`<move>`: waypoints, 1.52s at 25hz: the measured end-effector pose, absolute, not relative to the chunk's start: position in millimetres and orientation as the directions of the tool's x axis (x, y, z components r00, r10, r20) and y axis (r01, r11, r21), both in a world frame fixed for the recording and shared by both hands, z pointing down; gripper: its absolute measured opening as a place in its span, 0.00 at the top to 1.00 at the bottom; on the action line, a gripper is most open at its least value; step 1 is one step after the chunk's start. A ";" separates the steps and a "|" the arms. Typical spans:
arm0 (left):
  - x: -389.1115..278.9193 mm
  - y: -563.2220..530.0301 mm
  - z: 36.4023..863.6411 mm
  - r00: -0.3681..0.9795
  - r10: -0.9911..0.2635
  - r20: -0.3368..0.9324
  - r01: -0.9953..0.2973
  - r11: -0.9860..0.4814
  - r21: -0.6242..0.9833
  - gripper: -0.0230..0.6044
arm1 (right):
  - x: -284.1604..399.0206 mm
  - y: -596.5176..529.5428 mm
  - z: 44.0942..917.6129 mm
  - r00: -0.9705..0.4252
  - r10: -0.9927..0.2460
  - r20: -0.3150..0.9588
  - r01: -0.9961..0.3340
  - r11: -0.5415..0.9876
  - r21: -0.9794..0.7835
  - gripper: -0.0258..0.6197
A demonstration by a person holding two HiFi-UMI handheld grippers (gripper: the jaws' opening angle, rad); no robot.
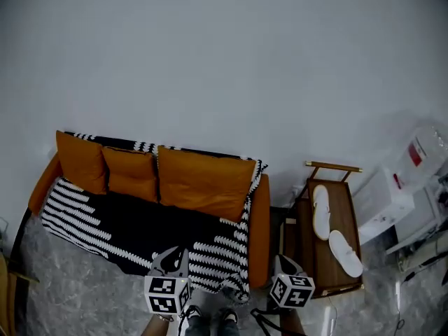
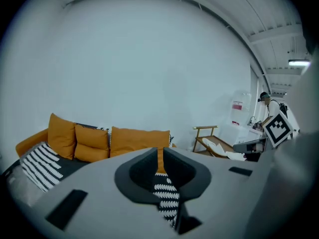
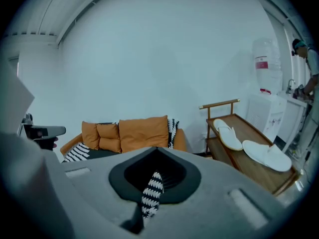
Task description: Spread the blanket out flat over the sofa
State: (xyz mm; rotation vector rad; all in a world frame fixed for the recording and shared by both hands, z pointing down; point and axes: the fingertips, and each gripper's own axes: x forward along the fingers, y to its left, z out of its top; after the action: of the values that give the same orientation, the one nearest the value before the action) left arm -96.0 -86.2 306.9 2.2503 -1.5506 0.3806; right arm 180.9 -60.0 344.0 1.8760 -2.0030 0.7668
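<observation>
An orange sofa (image 1: 260, 247) stands against a plain white wall (image 1: 224, 61), three orange cushions (image 1: 203, 182) lined along its back. A black and white blanket (image 1: 140, 226) lies spread on it with its long axis running left to right along the seat. Its striped end is at the left. Its zigzag end is at the right, hanging over the near front edge, and its far edge shows above the cushions.

The left hand-held gripper (image 2: 160, 148) has its jaws at a narrow slit, gripping nothing; the orange sofa and the zigzag pattern show through. The right hand-held gripper (image 3: 157, 148) is equally narrow, with the zigzag pattern in its gap.

The floor (image 1: 70, 285) is grey and marbled. To the right stands a wooden bench (image 1: 343, 219) carrying two white slippers (image 1: 320, 212), with a white water dispenser (image 1: 392, 194) further right.
</observation>
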 end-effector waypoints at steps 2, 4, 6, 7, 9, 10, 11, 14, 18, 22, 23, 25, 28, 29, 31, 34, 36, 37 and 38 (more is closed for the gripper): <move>-107.1 -84.3 289.9 0.339 -0.853 0.398 -0.941 -0.305 0.148 0.91 | 175.4 -60.5 329.7 -0.113 -0.841 0.530 -0.985 0.027 -0.168 0.95; -118.1 -81.7 275.7 0.324 -0.870 0.371 -0.946 -0.287 0.152 0.92 | 169.1 -60.4 318.1 -0.120 -0.849 0.514 -0.986 0.043 -0.159 0.95; -127.8 -80.0 264.6 0.304 -0.887 0.349 -0.952 -0.267 0.151 0.92 | 163.8 -60.9 307.8 -0.129 -0.858 0.498 -0.986 0.060 -0.153 0.95; -132.0 -79.8 259.6 0.293 -0.894 0.339 -0.955 -0.256 0.150 0.92 | 161.7 -61.3 302.6 -0.134 -0.862 0.489 -0.986 0.068 -0.150 0.95; -139.2 -80.4 251.1 0.273 -0.907 0.320 -0.959 -0.233 0.158 0.93 | 158.8 -62.7 292.8 -0.142 -0.869 0.474 -0.986 0.082 -0.144 0.95; -142.6 -81.2 247.7 0.264 -0.913 0.312 -0.961 -0.222 0.163 0.93 | 157.6 -63.9 288.7 -0.146 -0.872 0.467 -0.986 0.089 -0.141 0.95; -146.3 -82.2 244.9 0.253 -0.918 0.306 -0.963 -0.210 0.166 0.94 | 156.3 -65.3 285.0 -0.149 -0.875 0.461 -0.986 0.096 -0.137 0.95; -156.5 -84.5 240.2 0.226 -0.928 0.297 -0.969 -0.183 0.164 0.94 | 151.3 -69.7 276.6 -0.155 -0.882 0.445 -0.986 0.110 -0.125 0.95; -163.7 -84.3 241.0 0.213 -0.931 0.295 -0.970 -0.167 0.174 0.94 | 144.4 -73.6 271.5 -0.161 -0.885 0.436 -0.986 0.121 -0.117 0.95; -165.1 -82.9 247.9 0.205 -0.929 0.308 -0.972 -0.156 0.178 0.94 | 143.3 -74.7 271.1 -0.158 -0.889 0.429 -0.986 0.121 -0.112 0.95; -164.9 -82.8 249.9 0.204 -0.928 0.313 -0.972 -0.154 0.178 0.94 | 144.0 -74.9 270.7 -0.155 -0.892 0.425 -0.987 0.118 -0.112 0.95; -164.4 -83.2 252.0 0.204 -0.925 0.320 -0.972 -0.152 0.179 0.94 | 145.5 -75.1 268.6 -0.147 -0.896 0.419 -0.988 0.115 -0.101 0.95; -163.3 -84.4 251.6 0.205 -0.925 0.321 -0.972 -0.154 0.178 0.94 | 148.9 -75.6 264.8 -0.110 -0.901 0.420 -0.994 0.101 -0.043 0.95; -163.0 -85.1 251.5 0.205 -0.925 0.321 -0.972 -0.154 0.178 0.94 | 149.7 -76.2 263.8 -0.103 -0.903 0.418 -0.995 0.097 -0.036 0.95; -162.0 -86.5 251.8 0.206 -0.924 0.322 -0.972 -0.154 0.177 0.94 | 151.0 -77.6 262.1 -0.104 -0.905 0.412 -0.995 0.094 -0.045 0.95; -160.5 -88.2 253.7 0.204 -0.923 0.327 -0.972 -0.152 0.178 0.94 | 152.3 -80.1 259.4 -0.111 -0.907 0.407 -0.994 0.099 -0.050 0.95; -160.3 -88.8 255.8 0.201 -0.922 0.331 -0.973 -0.147 0.179 0.94 | 152.5 -81.6 258.0 -0.113 -0.907 0.405 -0.994 0.104 -0.046 0.95; -160.0 -89.0 256.4 0.200 -0.922 0.333 -0.973 -0.146 0.180 0.94 | 152.5 -82.4 257.2 -0.115 -0.907 0.404 -0.993 0.106 -0.044 0.95; -159.5 -89.4 256.7 0.201 -0.921 0.334 -0.973 -0.146 0.181 0.94 | 152.4 -83.2 256.2 -0.117 -0.908 0.403 -0.993 0.108 -0.044 0.95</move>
State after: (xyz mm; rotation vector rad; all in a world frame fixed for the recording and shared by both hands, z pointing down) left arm -159.5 -89.4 256.7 2.1300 -1.7753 0.2029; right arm 152.4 -83.2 256.2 1.8782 -2.1136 0.4443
